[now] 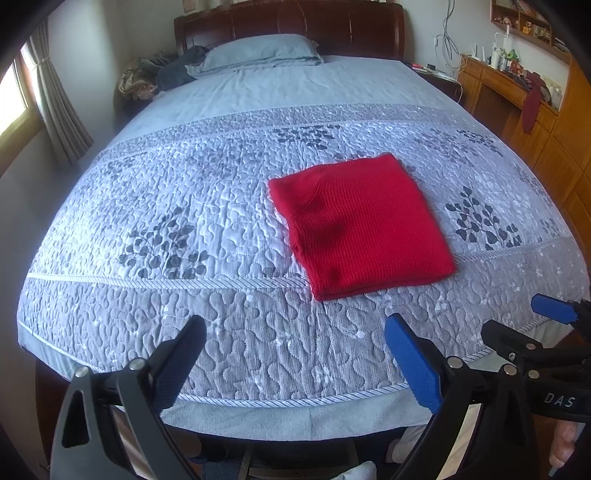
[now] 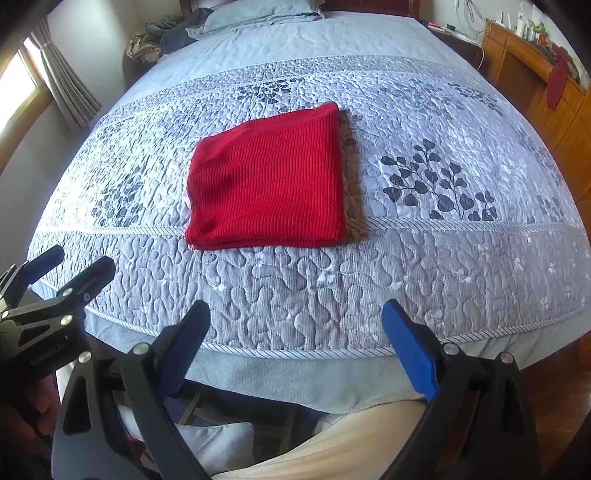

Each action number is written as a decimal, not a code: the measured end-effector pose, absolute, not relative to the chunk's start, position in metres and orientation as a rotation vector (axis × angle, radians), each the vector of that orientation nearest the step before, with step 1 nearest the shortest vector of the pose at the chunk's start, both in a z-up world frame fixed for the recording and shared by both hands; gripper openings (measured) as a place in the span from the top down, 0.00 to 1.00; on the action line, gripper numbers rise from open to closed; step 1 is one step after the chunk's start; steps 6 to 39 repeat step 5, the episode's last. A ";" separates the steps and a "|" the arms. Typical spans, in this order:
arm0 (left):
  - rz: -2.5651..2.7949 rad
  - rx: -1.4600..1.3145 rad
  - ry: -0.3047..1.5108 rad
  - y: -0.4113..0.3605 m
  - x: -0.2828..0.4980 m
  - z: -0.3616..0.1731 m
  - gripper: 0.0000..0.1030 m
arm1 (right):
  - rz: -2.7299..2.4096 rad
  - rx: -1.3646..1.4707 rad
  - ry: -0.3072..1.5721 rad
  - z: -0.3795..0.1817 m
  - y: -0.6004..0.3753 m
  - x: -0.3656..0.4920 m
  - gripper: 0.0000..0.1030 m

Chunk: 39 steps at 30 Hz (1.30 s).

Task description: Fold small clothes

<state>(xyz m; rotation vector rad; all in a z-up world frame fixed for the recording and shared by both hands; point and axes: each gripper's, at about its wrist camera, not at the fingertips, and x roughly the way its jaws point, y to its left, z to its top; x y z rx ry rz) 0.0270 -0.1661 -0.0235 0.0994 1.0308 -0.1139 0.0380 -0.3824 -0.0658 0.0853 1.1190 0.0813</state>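
A red ribbed-knit garment (image 1: 360, 225), folded into a flat, roughly square packet, is seen lying on the grey-white quilted bedspread with dark leaf prints (image 1: 207, 206), in the patterned band toward the foot of the bed. Its near edge is laid across a corded seam of the quilt, and a narrow strip of brownish fabric is seen peeking out along its right edge in the right wrist view.

The left claw (image 1: 295, 363) is held above the foot edge of the bed with its two fingers spread wide and nothing between them. The garment is found ahead of it and to the right, well apart from both fingertips. The right claw (image 2: 296, 345) is likewise held wide apart and empty over the foot edge; the garment (image 2: 267, 181) is found ahead of it and slightly to the left, apart from the fingers, with a stretch of bare quilt lying between.

Each claw is caught at the edge of the other's view: the right one at the lower right of the left wrist view, the left one at the lower left of the right wrist view.

A pale blue pillow (image 1: 258, 51) is seen at the far end of the bed, before a dark wooden headboard (image 1: 288, 26).
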 end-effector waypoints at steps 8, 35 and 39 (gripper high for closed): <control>-0.107 0.115 0.988 -0.170 0.023 -0.014 0.04 | 0.078 0.094 1.124 -0.069 -0.385 0.037 0.09; -0.107 0.115 0.988 -0.170 0.023 -0.014 0.04 | 0.078 0.094 1.124 -0.069 -0.385 0.037 0.09; -0.107 0.115 0.988 -0.170 0.023 -0.014 0.04 | 0.078 0.094 1.124 -0.069 -0.385 0.037 0.09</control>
